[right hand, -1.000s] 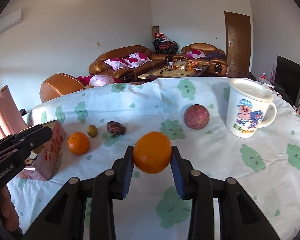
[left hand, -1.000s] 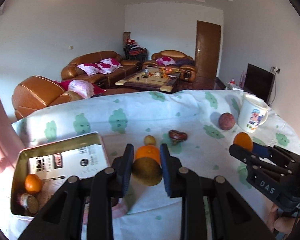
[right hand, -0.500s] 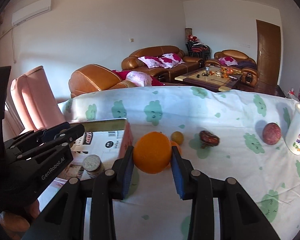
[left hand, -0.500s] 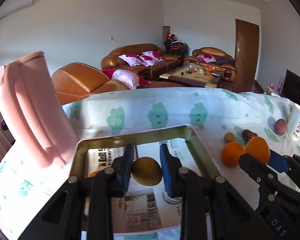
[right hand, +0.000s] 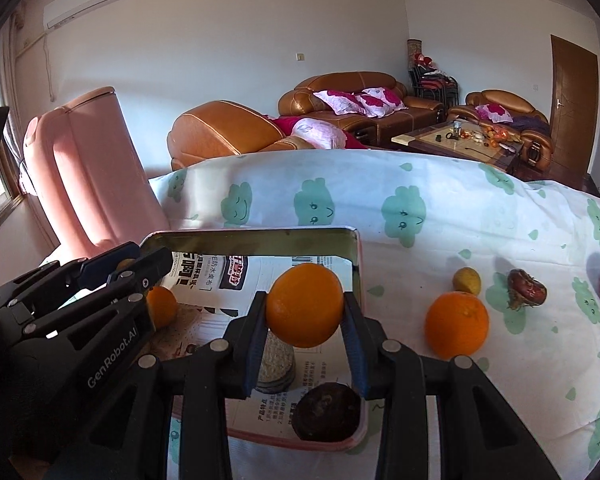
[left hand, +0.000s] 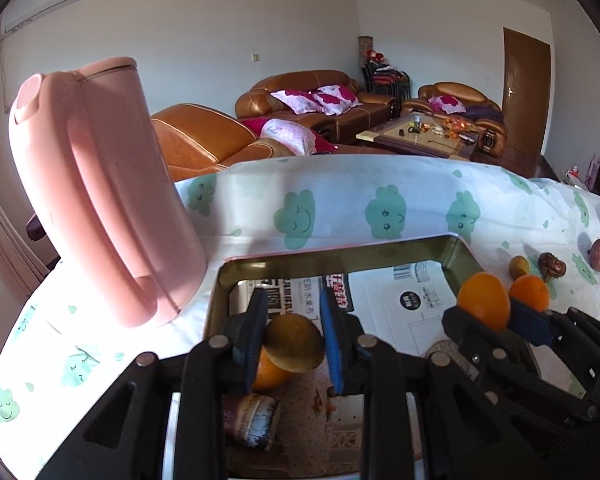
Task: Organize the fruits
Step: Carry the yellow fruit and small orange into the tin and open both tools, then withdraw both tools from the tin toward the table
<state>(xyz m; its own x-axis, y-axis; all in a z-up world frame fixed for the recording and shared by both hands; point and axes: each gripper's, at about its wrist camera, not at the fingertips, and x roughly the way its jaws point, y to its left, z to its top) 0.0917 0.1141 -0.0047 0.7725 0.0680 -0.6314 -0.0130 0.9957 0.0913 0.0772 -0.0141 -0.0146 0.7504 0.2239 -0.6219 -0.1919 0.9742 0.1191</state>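
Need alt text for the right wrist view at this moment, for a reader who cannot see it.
The right tongs grip an orange over a metal tin lined with printed paper. The left tongs reach into the tin from the left; another orange lies on the cloud-print tablecloth beside it.

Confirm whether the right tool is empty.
No, the right tool is clamped on a round orange fruit above the rectangular metal tin.
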